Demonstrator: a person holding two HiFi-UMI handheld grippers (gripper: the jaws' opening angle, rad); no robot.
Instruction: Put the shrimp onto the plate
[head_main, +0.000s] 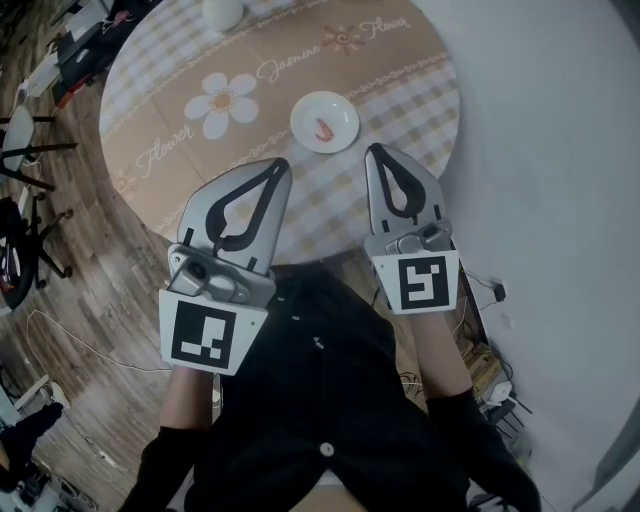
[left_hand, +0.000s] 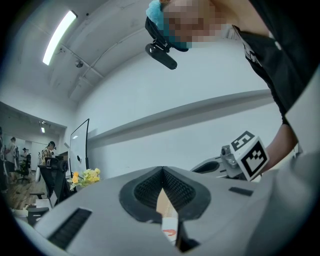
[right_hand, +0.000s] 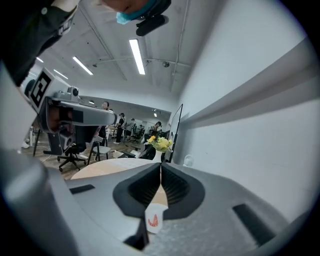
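Observation:
A small pink shrimp (head_main: 323, 128) lies in a white plate (head_main: 340, 108) on the round table (head_main: 200, 150). Both grippers hover near the table's front edge, short of the plate, held in a person's hands. My left gripper (head_main: 282, 164) is shut with nothing in it, its tip to the plate's lower left. My right gripper (head_main: 371, 150) is also shut and empty, tip to the plate's lower right. In the left gripper view the shrimp (left_hand: 170, 233) shows through the gap under the closed jaws. The right gripper view shows the shrimp (right_hand: 153, 219) on the plate (right_hand: 154, 210) the same way.
A white vase (head_main: 222, 12) stands at the table's far edge, holding yellow flowers (right_hand: 161, 144). Chairs (head_main: 20, 140) stand on the wooden floor at the left. A white wall (head_main: 560, 120) runs close along the right, with cables (head_main: 490, 290) on the floor below it.

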